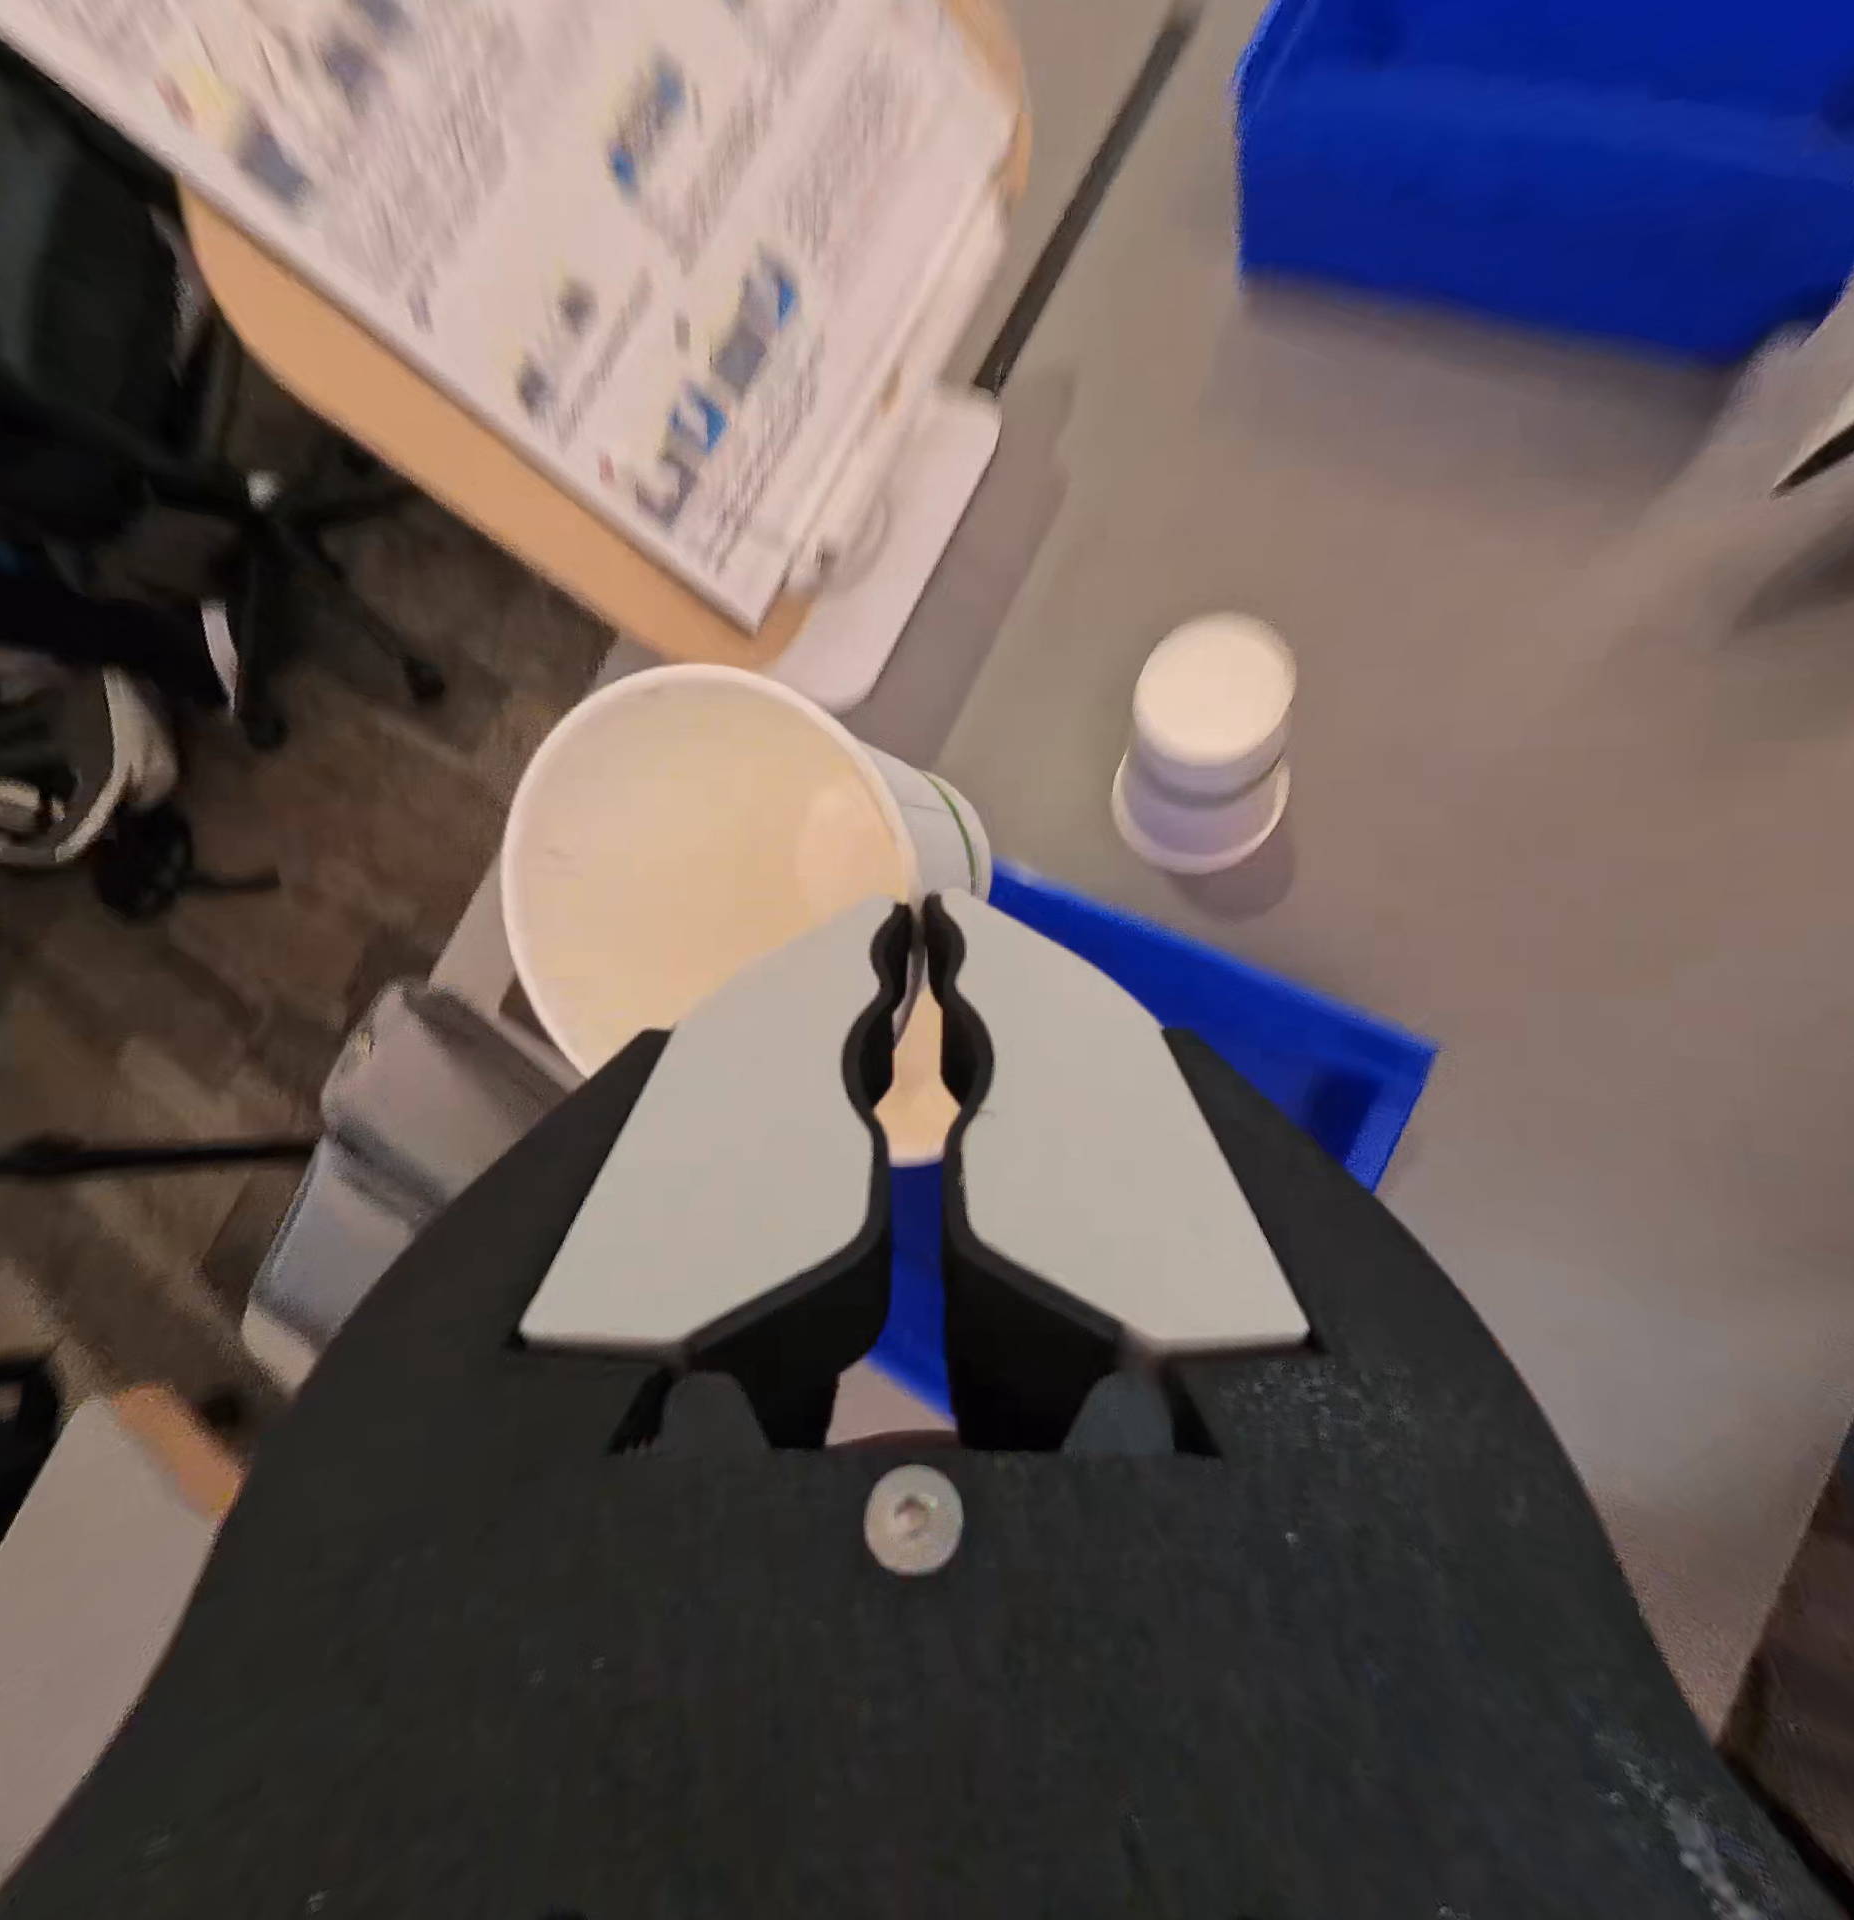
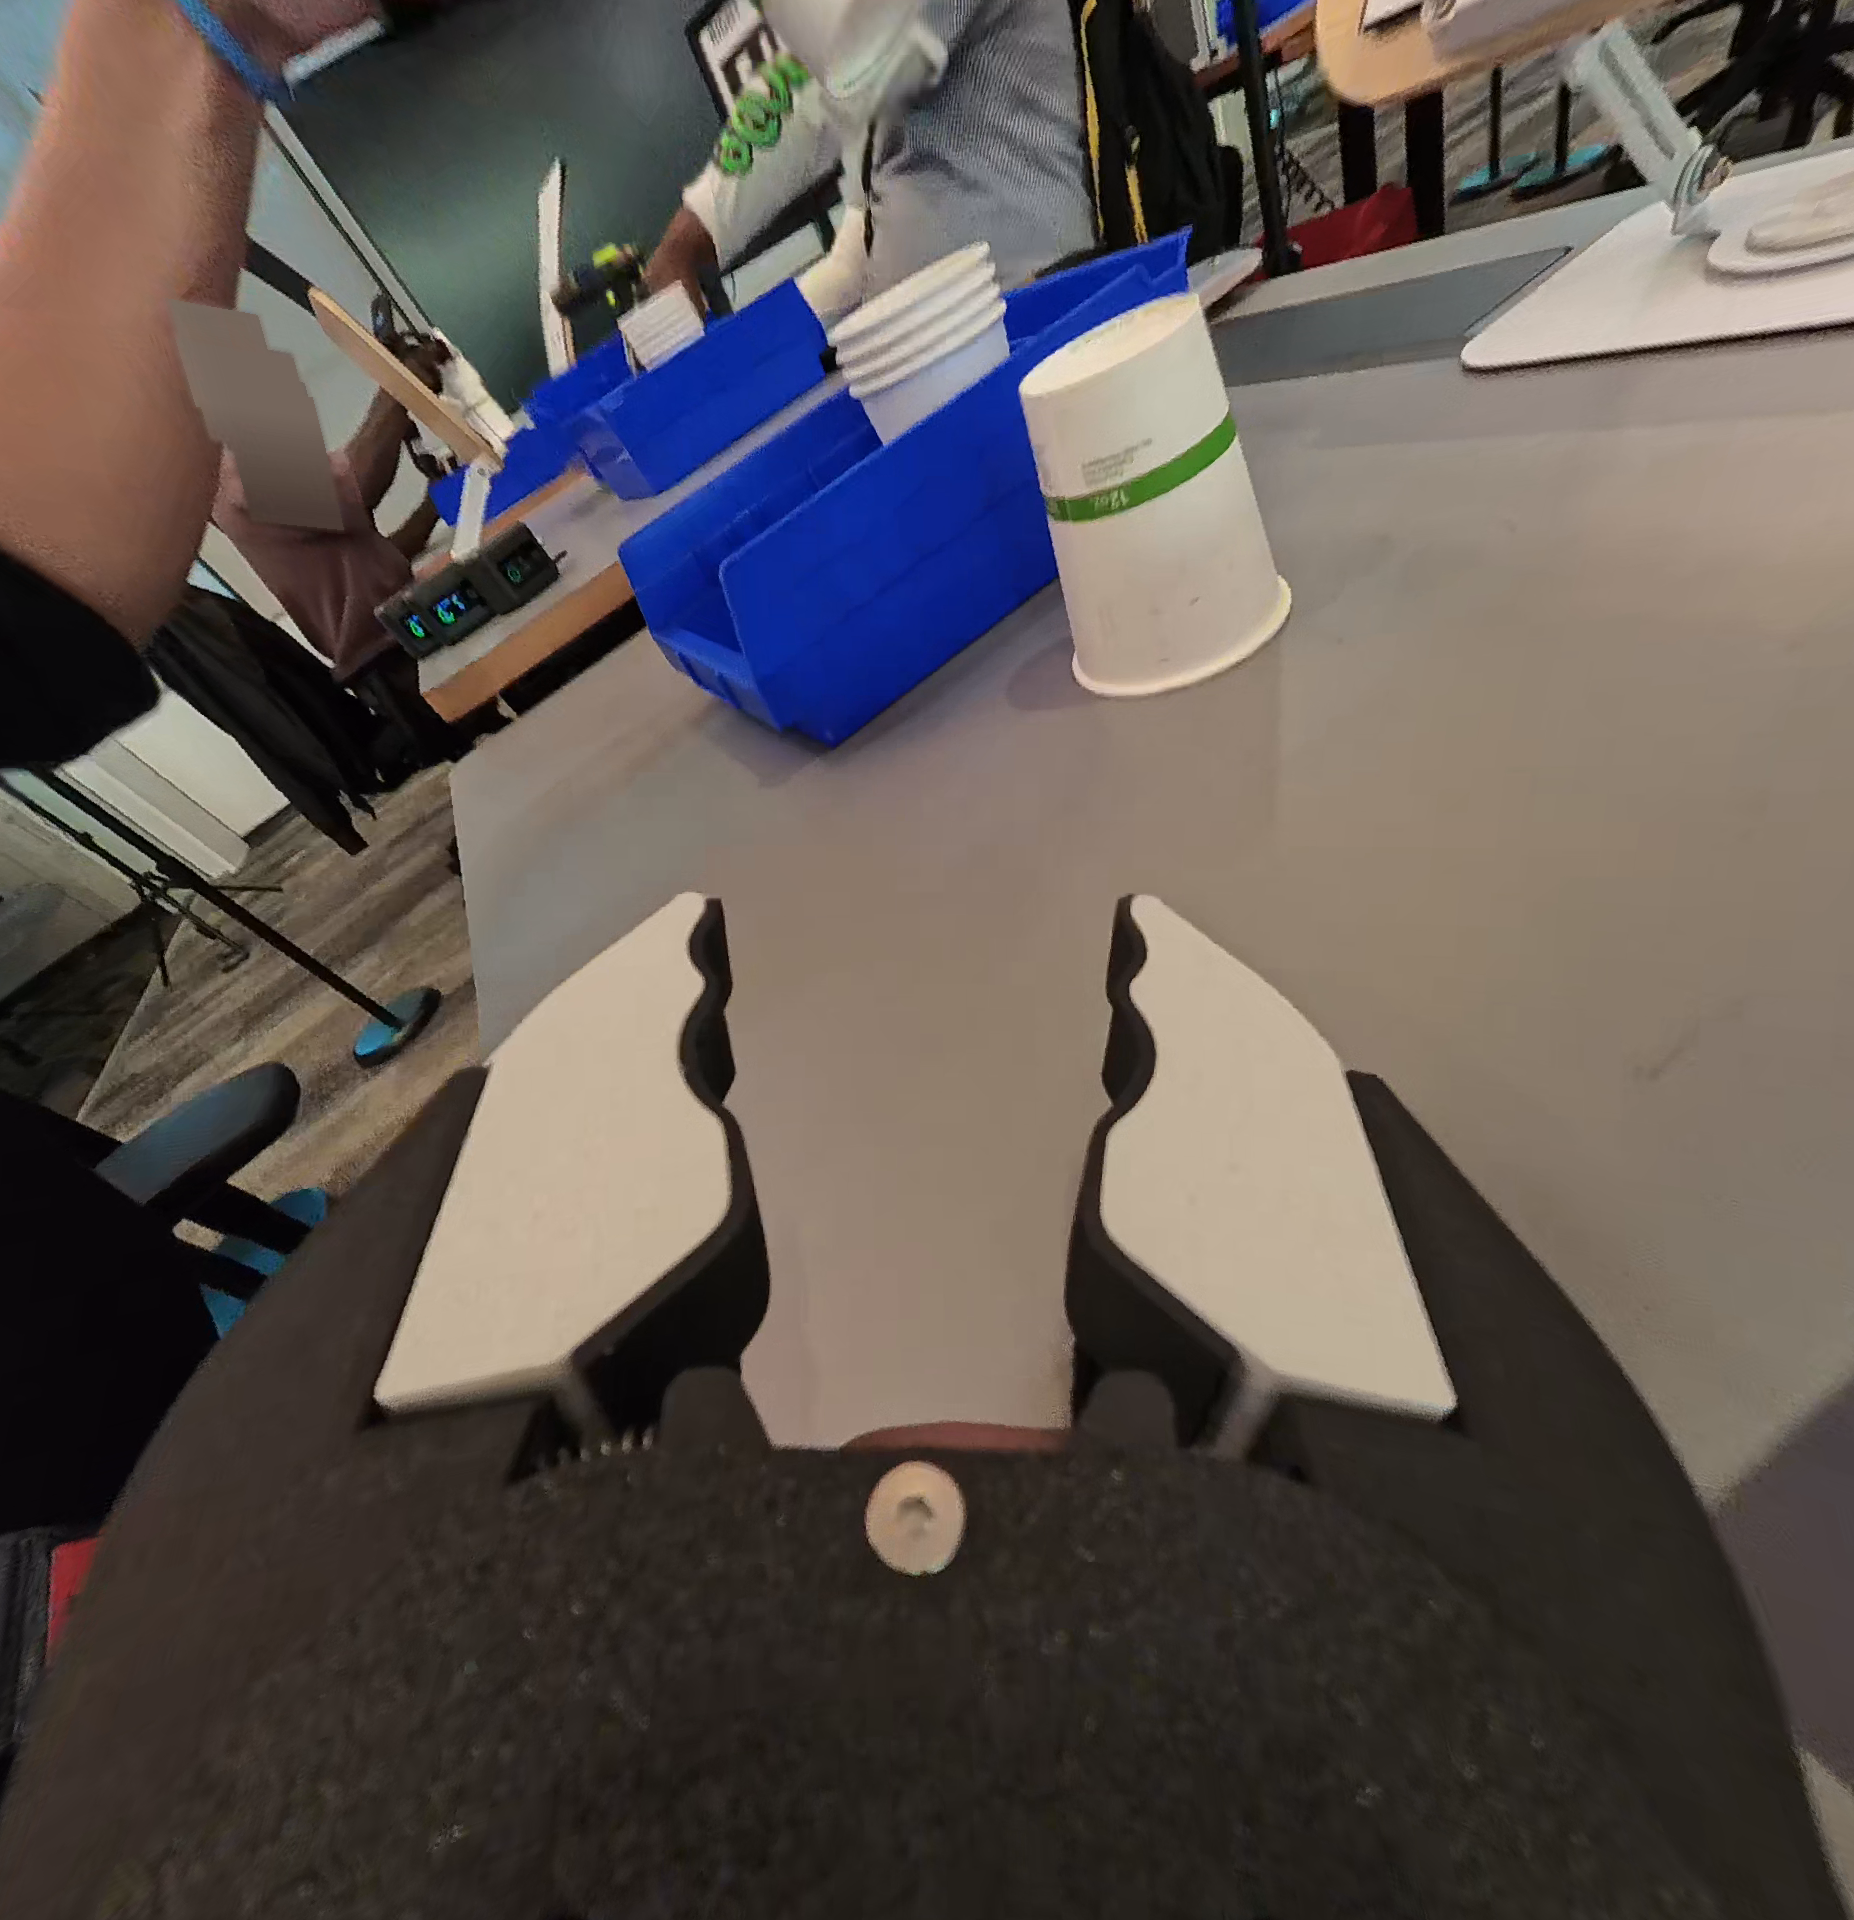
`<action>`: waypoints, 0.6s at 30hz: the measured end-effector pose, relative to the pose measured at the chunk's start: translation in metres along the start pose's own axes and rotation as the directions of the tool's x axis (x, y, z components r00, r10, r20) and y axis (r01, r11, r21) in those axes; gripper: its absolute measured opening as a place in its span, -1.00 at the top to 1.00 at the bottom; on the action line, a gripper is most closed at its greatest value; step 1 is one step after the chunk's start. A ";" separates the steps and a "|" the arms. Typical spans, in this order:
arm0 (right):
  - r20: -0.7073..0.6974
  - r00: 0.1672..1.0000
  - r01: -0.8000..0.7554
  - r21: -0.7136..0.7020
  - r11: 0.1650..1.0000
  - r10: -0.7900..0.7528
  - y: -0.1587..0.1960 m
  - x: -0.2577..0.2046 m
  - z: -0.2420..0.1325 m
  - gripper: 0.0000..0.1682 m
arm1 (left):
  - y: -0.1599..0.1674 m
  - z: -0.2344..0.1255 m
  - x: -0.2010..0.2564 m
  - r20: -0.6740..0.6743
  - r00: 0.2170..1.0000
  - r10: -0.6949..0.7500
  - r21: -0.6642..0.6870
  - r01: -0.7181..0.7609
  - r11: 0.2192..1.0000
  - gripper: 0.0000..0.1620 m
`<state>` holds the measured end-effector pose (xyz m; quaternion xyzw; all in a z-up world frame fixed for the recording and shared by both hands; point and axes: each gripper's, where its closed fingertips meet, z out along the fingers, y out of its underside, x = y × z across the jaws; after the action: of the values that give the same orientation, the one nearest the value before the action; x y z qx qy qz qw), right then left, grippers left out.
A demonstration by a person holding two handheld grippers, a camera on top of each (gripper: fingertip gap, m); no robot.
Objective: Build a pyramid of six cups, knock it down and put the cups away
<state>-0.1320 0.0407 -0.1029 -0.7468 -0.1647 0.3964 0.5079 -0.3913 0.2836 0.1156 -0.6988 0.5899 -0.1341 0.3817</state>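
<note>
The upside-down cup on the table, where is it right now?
In the right wrist view the upside-down cup stands on the grey table, ahead and slightly right of the open right claw, beside the blue bin.

The left wrist view looks steeply down from high over the grey table's [image 1: 1422, 727] left edge. The right wrist view sits low and near the tabletop [image 2: 1422, 831], facing across it. Both share the upturned cup [image 1: 1209, 743] [image 2: 1162, 509] and the blue bin [image 1: 1214, 997] [image 2: 861, 582].

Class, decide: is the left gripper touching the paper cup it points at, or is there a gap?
Touching. The left wrist view shows the left gripper with its jaws pinched on the rim wall of the paper cup, which hangs tilted above the floor.
</note>
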 end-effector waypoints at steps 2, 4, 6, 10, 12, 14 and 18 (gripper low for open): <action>0.029 0.999 -0.018 0.067 0.998 0.016 -0.015 -0.002 0.005 0.14 | -0.028 -0.015 0.016 -0.025 1.000 -0.006 0.166 0.010 0.986 0.97; 0.082 0.996 -0.049 0.156 0.987 0.036 -0.036 -0.007 0.015 0.03 | -0.056 -0.024 0.041 -0.087 0.996 -0.019 0.332 0.047 0.942 0.97; 0.145 0.988 -0.088 0.231 0.969 0.055 -0.058 -0.015 0.025 -0.01 | -0.079 -0.026 0.068 -0.155 0.987 -0.032 0.461 0.101 0.882 0.97; 0.245 0.968 -0.136 0.309 0.941 0.059 -0.088 -0.033 0.041 -0.14 | -0.111 -0.006 0.132 -0.315 0.949 -0.002 0.583 0.195 0.789 0.97; 0.265 0.963 -0.144 0.364 0.920 0.045 -0.100 -0.038 0.038 -0.16 | -0.121 0.008 0.165 -0.401 0.916 0.023 0.605 0.245 0.758 0.97; 0.275 0.961 -0.144 0.407 0.902 0.029 -0.109 -0.040 0.030 -0.19 | -0.129 0.021 0.195 -0.482 0.875 0.043 0.613 0.302 0.730 0.97; 0.276 0.960 -0.100 0.499 0.861 -0.048 -0.127 -0.050 0.006 -0.21 | -0.132 0.052 0.238 -0.545 0.837 0.056 0.602 0.343 0.721 0.97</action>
<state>-0.1482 0.0664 0.0301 -0.5251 -0.1141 0.5339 0.6528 -0.1992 0.0836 0.1092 -0.4911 0.5219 -0.5564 0.4207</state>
